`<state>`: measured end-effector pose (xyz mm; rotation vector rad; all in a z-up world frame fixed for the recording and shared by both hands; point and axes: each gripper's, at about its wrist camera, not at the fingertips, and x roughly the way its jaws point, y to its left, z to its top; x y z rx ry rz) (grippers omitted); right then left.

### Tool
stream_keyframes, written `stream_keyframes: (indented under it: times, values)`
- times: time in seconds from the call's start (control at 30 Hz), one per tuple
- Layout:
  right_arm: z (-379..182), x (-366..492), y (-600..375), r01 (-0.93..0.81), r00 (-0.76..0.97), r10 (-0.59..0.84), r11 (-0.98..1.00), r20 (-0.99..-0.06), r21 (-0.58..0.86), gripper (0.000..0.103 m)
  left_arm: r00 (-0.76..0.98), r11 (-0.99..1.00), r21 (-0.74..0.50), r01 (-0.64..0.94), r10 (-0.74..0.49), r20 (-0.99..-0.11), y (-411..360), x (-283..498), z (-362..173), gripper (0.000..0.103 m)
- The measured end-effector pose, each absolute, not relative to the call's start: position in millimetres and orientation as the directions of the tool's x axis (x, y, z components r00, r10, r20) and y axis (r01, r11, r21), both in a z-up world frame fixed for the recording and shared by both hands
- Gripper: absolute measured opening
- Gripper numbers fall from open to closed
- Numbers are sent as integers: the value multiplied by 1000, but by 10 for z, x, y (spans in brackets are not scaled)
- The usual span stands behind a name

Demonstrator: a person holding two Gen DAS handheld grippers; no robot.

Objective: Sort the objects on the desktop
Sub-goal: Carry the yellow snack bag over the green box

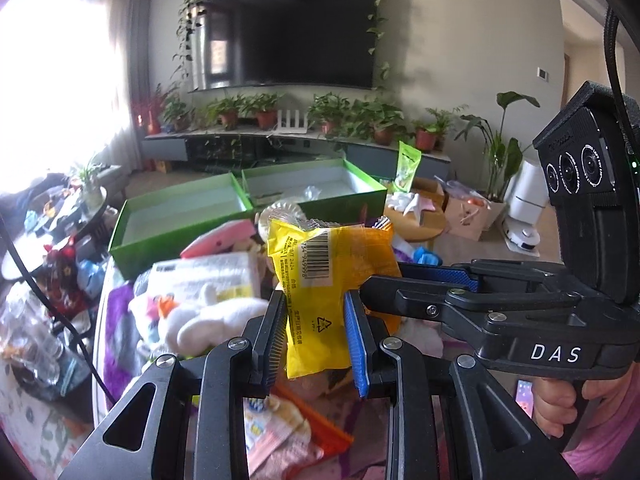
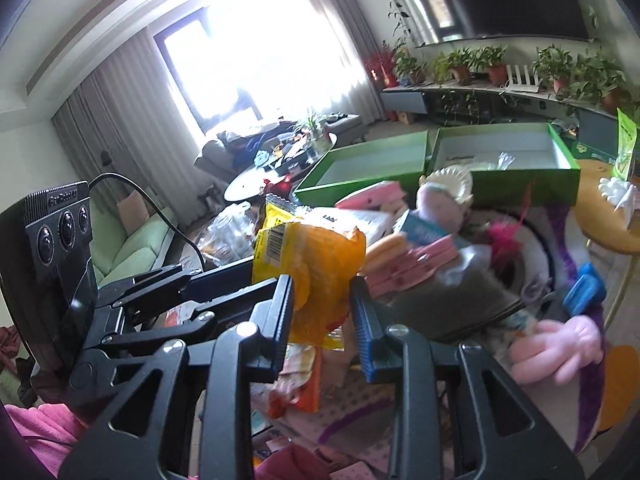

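A yellow snack packet (image 1: 320,292) with a barcode label is held up above the cluttered table. My left gripper (image 1: 316,320) is shut on its lower part. The packet also shows in the right wrist view (image 2: 308,276), where my right gripper (image 2: 324,308) has its fingers on either side of the orange end; they look closed against it. In the left wrist view the right gripper (image 1: 424,280) reaches in from the right to the packet's edge. Two open green boxes (image 1: 168,220) (image 1: 316,184) stand behind the pile.
The table holds a white plush toy (image 1: 200,316), a pink case (image 1: 220,236), a white packet (image 1: 208,276), pink clips (image 2: 408,264), a blue item (image 2: 584,292) and a dark pouch (image 2: 460,296). A round wooden side table (image 1: 424,220) stands to the right. A TV cabinet with plants lines the far wall.
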<state>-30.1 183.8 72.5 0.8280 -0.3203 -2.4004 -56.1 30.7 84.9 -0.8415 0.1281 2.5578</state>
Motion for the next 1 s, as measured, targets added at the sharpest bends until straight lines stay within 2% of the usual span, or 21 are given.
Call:
stream_keyframes:
  times: [0.3, 0.57, 1.0]
  values:
    - [861, -509, 2031, 436, -672, -572, -819, -470, 374, 30, -713, -893, -40, -449, 385, -586, 519, -853, 982, 27]
    - [1030, -802, 2241, 449, -690, -574, -817, -440, 362, 30, -742, -893, -17, -449, 383, -551, 720, -1177, 1169, 27]
    - [1185, -1337, 2564, 435, -710, -575, -812, -407, 389, 30, -747, -884, -5, -467, 397, -534, 979, -1660, 1305, 27]
